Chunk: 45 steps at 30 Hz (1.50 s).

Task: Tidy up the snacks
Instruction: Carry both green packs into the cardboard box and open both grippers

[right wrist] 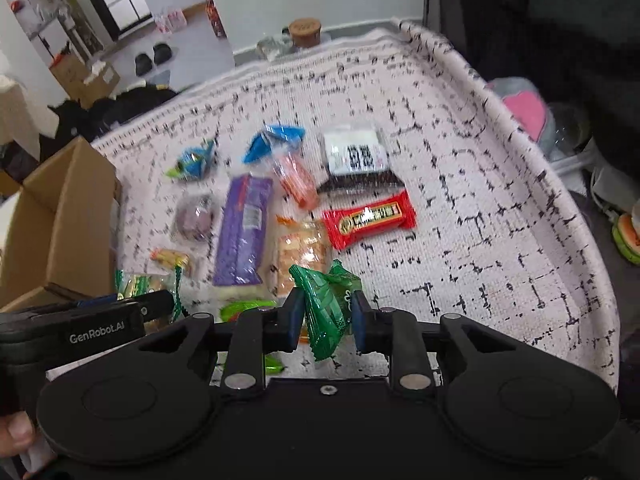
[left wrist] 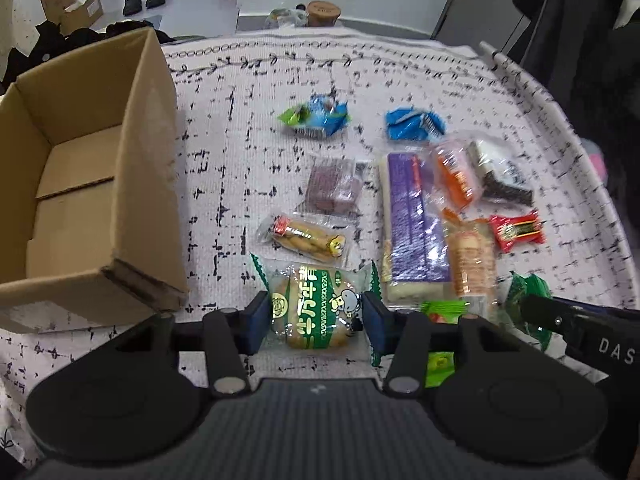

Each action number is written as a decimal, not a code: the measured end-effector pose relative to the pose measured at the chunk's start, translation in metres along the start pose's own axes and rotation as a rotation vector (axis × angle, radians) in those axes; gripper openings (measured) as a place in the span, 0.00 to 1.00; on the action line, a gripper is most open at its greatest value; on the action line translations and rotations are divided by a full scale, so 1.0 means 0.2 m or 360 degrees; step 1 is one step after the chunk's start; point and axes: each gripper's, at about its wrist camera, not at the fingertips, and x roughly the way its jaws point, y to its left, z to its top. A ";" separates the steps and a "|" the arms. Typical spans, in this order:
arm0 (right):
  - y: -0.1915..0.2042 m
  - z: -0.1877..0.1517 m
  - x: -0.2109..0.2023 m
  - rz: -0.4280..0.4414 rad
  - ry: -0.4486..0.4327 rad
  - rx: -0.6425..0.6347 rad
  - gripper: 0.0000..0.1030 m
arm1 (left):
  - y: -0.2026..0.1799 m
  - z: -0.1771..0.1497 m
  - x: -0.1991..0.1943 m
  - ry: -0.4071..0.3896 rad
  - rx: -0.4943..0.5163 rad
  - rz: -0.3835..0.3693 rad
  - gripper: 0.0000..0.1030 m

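Left wrist view: the left gripper (left wrist: 314, 322) has its two blue pads closed against the sides of a round bun in a green-and-clear wrapper (left wrist: 316, 308), which sits squarely between the fingers on the speckled white cloth (left wrist: 248, 152). Just ahead of the fingertips lies a clear pack of small biscuits (left wrist: 306, 236), and beyond that a clear pack with a dark purple cake (left wrist: 332, 188). To the left of the fingers stands an open cardboard box (left wrist: 92, 184), its near corner close beside the left finger. To the right of the fingers lies a long purple pack (left wrist: 414, 220), with an orange cracker pack (left wrist: 470, 260) touching its far side and a red bar (left wrist: 518, 230) further right. Two blue wrappers (left wrist: 320, 116) lie well ahead.

Right wrist view: the right gripper (right wrist: 326, 318) pinches a crumpled green packet (right wrist: 326, 300) between its pads; the packet stands upright in the grip, its lower end hanging below the fingers. Ahead of the fingertips are the cracker pack and the red bar (right wrist: 368, 218); a black-and-white pack (right wrist: 356, 158) lies further on. The left gripper's body shows at the left of the fingers.
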 end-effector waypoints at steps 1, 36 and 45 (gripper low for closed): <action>0.01 0.00 -0.02 0.0000 -0.0016 0.0003 0.24 | 0.00 0.00 -0.03 -0.0013 0.0001 -0.0009 0.47; 0.85 0.08 -0.26 0.0355 -0.0305 -0.0165 0.24 | 0.78 0.13 -0.60 -0.0323 -0.0304 0.0056 0.47; 1.03 0.11 -0.20 0.0391 -0.0270 -0.0226 0.24 | 0.97 0.15 -0.45 -0.0214 -0.0475 -0.0027 0.47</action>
